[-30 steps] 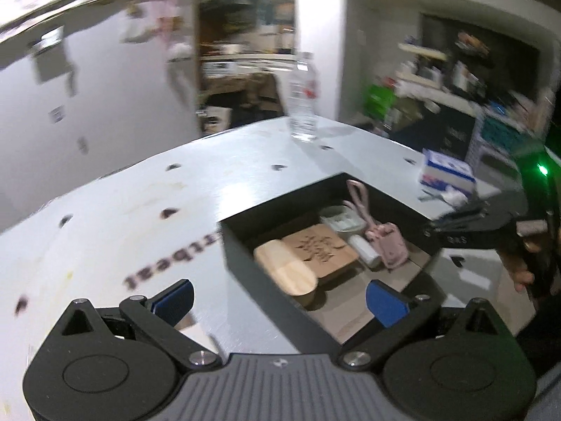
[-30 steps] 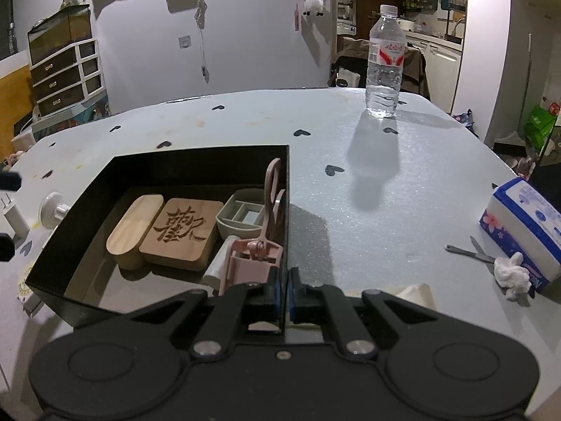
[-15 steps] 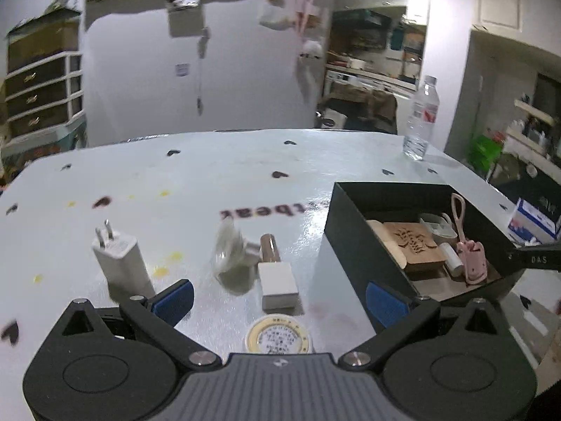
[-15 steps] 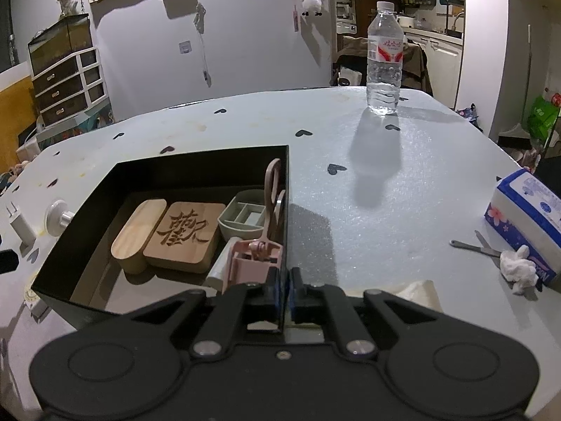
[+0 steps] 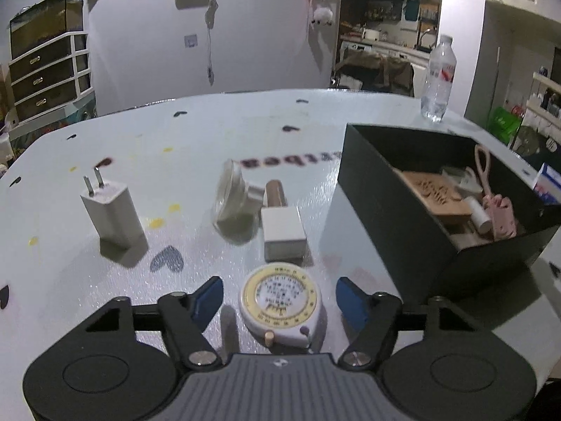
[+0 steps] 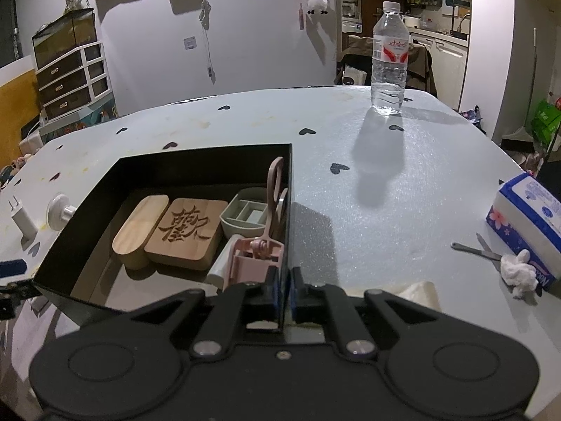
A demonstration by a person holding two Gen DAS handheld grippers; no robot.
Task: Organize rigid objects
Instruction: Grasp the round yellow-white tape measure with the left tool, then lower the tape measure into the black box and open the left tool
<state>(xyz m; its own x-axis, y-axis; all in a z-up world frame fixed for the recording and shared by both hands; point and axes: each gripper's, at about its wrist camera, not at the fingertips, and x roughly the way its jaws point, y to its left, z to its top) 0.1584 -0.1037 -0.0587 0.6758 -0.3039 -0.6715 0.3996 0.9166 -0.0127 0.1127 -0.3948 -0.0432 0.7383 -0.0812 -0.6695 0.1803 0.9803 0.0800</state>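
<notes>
Near, left wrist view: tape measure [image 5: 280, 301] on the table [image 5: 245, 129].
Just beyond it: small block [image 5: 283, 228], with a round knob [image 5: 231, 193] to its left.
Far left: plug adapter [image 5: 112, 210].
Right: box [image 5: 392, 210] holding a carved wooden block [image 6: 187, 231].
Far right: bottle [image 6: 389, 59].

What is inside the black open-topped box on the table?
Inside the black box: an oval wooden lid, a carved square wooden block, a grey divided tray, a pink long-handled tool and a white cylinder. Whatever lies beneath them is hidden.
</notes>
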